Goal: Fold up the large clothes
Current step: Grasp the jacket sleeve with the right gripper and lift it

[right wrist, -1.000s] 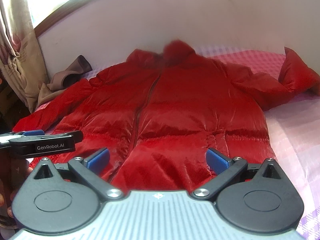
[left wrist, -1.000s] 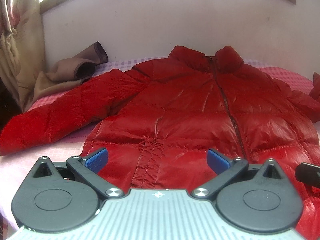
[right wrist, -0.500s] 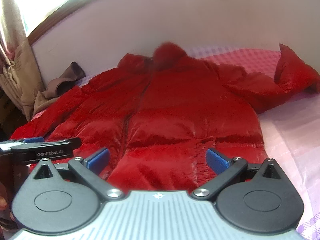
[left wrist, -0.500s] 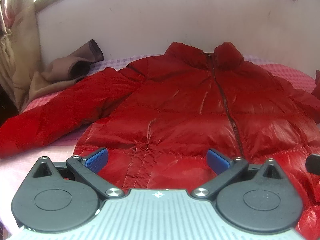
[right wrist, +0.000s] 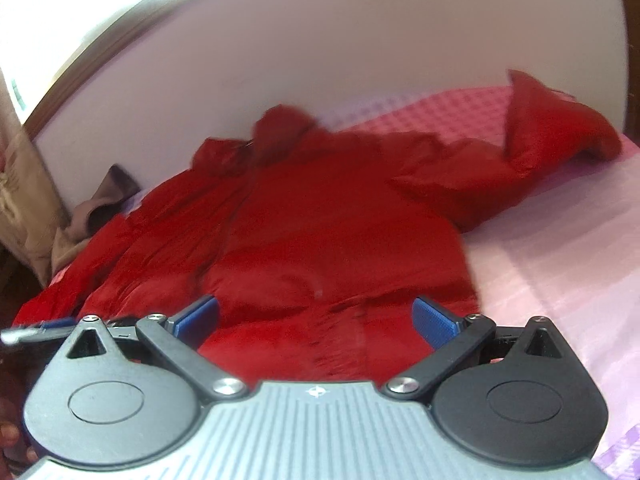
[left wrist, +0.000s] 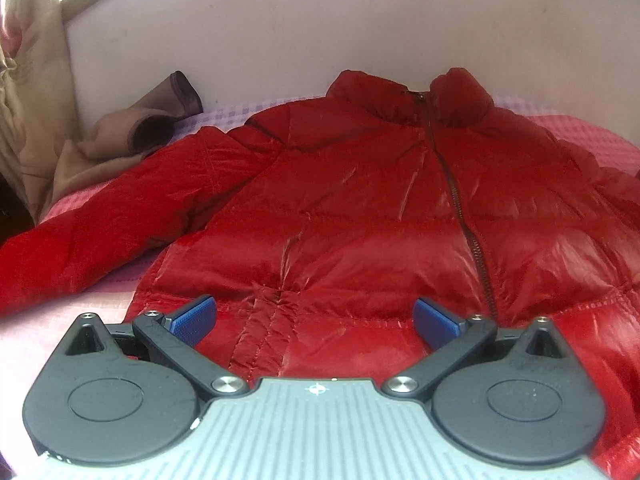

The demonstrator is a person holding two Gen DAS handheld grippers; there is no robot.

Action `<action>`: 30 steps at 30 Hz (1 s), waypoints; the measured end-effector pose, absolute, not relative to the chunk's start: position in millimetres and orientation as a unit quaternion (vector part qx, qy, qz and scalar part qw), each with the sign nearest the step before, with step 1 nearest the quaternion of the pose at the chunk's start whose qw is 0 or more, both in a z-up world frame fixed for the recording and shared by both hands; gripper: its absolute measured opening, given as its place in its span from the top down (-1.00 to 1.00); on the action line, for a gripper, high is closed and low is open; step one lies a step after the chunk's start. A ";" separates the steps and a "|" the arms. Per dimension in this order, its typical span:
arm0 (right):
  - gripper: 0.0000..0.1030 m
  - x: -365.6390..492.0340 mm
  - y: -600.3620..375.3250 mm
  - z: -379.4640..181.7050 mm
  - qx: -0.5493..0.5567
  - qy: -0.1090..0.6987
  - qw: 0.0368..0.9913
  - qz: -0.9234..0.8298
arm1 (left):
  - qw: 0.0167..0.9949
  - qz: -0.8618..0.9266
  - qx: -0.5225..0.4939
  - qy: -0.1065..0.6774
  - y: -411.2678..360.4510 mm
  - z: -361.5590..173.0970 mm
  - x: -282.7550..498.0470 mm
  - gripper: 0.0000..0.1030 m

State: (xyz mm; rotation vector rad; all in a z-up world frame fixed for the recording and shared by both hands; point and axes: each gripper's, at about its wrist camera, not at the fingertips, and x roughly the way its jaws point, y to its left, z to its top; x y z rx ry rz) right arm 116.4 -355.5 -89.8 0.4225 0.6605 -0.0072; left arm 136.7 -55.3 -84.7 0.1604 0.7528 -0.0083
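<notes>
Left wrist view looks along the left gripper, whose jaws stand wide apart with nothing between them, poised just above the hem of a red puffer jacket. That jacket lies front-up and zipped on a bed covered in a pink checked sheet, its collar toward the pale wall and 1 sleeve stretched out toward the left edge of the picture. A brown garment is bunched near the wall beside that sleeve, with a beige curtain further left. Right wrist view, somewhat blurred, shows the right gripper with jaws equally spread and empty over the jacket's lower edge. The other sleeve lies bent, its cuff end raised, on the sheet toward the right.
</notes>
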 end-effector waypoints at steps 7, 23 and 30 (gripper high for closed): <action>-1.00 104.5 -443.0 -107.5 0.265 0.255 0.926 -0.090 | 0.932 -0.001 0.069 0.357 -53.6 -96.7 136.9 -1.00; -1.00 154.2 -629.2 -183.0 0.588 0.157 0.792 -0.049 | 0.940 0.004 0.068 0.334 -55.2 -110.4 130.7 -1.00; 0.57 179.7 -647.1 -190.5 0.586 0.145 0.795 -0.063 | 0.940 0.003 0.066 0.334 -53.7 -113.4 130.6 -1.00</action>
